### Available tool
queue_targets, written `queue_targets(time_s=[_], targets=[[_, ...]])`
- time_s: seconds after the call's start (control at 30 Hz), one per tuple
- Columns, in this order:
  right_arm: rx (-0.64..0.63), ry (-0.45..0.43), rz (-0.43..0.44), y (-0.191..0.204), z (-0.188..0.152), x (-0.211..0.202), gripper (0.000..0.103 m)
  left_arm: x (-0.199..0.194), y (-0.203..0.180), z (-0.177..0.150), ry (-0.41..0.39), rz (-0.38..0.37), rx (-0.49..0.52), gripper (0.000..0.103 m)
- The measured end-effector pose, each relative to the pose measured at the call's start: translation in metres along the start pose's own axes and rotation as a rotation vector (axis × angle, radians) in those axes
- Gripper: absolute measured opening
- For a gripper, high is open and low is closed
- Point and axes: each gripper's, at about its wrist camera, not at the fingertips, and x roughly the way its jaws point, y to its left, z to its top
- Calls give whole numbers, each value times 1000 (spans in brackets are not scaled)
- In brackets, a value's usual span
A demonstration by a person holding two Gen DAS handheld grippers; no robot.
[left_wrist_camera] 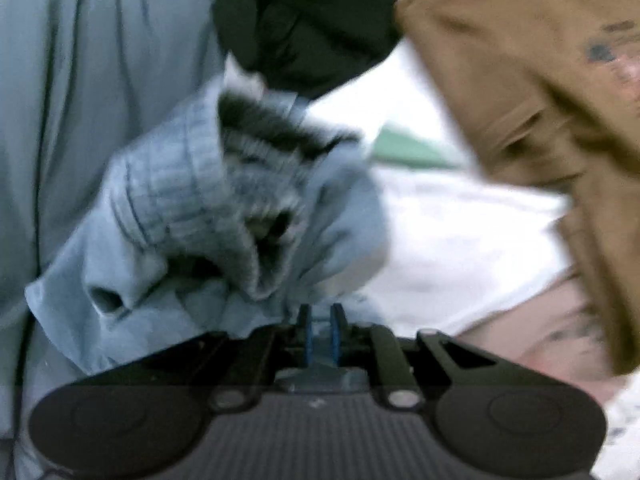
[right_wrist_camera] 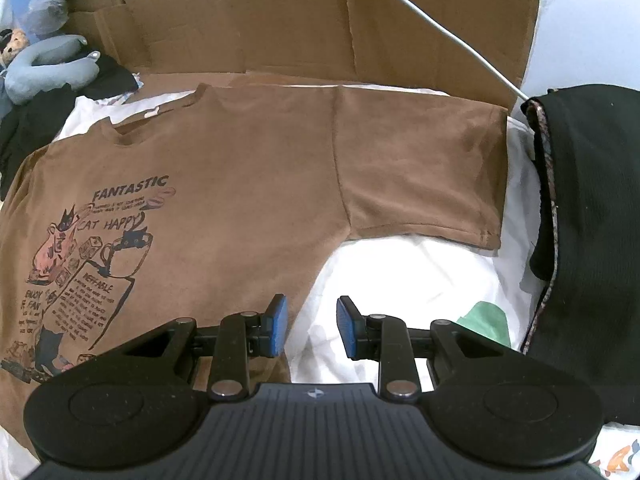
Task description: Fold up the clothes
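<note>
**Blue garment in the left tongs, brown shirt waiting flat**

The left gripper has its blue pads pressed nearly together on a fold of the light blue garment — a soft piece with a ribbed cuff or hem, bunched up right in front of the camera. The picture is smeared, so how much cloth sits between the pads is hard to tell, but the fabric runs straight into them. Beyond it lie a black garment and part of the brown T-shirt on the white sheet.

The right gripper hangs with its jaws spread and nothing between them, over the white sheet just beside the shirt's side edge. From this view the brown T-shirt lies spread out, print up, one sleeve stretched flat toward a dark folded cloth at the right, with flattened cardboard behind it and a grey plush toy at the far left.

As I read it, the step in hand is clearing or carrying the blue piece — the brown shirt is laid out but no fold is made in it yet. The next move likely calls for setting the blue garment down well apart from the shirt without dragging across it, then bringing both tongs to the shirt's sleeve and side edge for a first fold
</note>
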Motion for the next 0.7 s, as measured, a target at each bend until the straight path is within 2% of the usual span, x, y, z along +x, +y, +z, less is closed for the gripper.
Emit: queue_targets(time_s=[0.07,0.2,0.23,0.3,0.37,0.4,0.5,0.63,0.7], targets=[[-5,-3,2,3,1,0,34,-17,-5,6,-42,-22,-1,11],[-14,-1,9,8,0,2,34,-42,-4,40,-132,-43,-32,14],[-14,1,11,8,0,2,34,-40,0,52,-141,-40,-51,17],[-17,4,14,10,-1,3,34,-35,8,75,-159,-36,-89,30],[-22,5,16,10,-2,3,34,-31,16,99,-177,-32,-128,36],[-24,6,17,11,-2,3,34,-26,20,111,-182,-33,-146,43],[-22,9,15,9,-3,3,34,1,25,148,-167,-40,-172,46],[-17,17,10,6,-6,6,35,48,31,190,-79,-35,-160,50],[-15,21,9,4,-7,7,35,72,34,199,-29,-15,-150,55]])
